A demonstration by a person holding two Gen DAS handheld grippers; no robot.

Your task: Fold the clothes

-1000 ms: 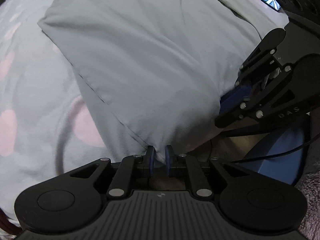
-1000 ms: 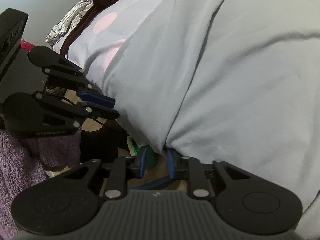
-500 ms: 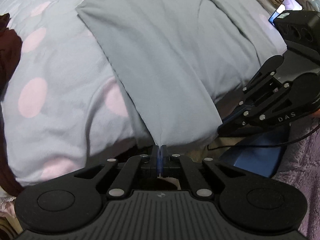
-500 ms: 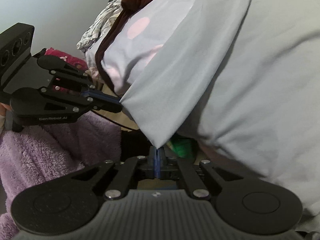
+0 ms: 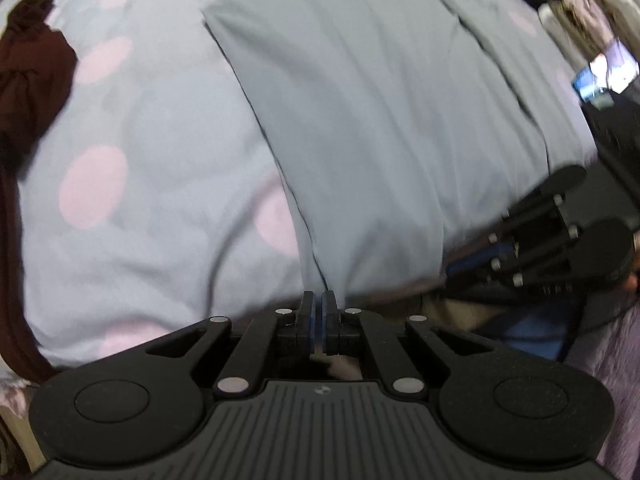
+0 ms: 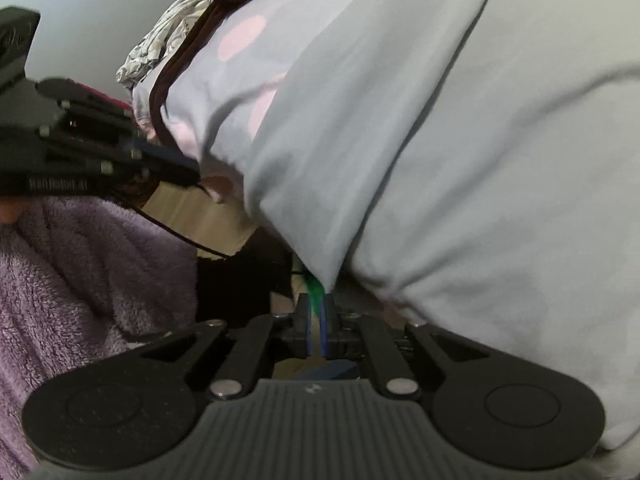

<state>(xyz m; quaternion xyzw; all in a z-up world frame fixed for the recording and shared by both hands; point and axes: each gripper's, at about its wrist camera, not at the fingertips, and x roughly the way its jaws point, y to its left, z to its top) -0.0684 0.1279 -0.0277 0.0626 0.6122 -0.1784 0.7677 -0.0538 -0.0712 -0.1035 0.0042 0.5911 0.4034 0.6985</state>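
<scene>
Left gripper (image 5: pixel 319 300) pinches the garment (image 5: pixel 360 128) hem at 6 o'clock, right gripper (image 6: pixel 318 304) opening, corner just clear; regrip before folding

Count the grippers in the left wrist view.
2: left gripper bottom centre, shut on the grey garment; right gripper at right edge, jaws opening, the garment's corner barely between them.

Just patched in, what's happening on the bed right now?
A person with a gripper in each hand is folding a grey garment spread on a spotted duvet. The left gripper is shut on the garment's near edge. The right gripper is at another corner of it; its jaws are opening, with a slight gap showing and the cloth's tip just at the fingertips.
</scene>
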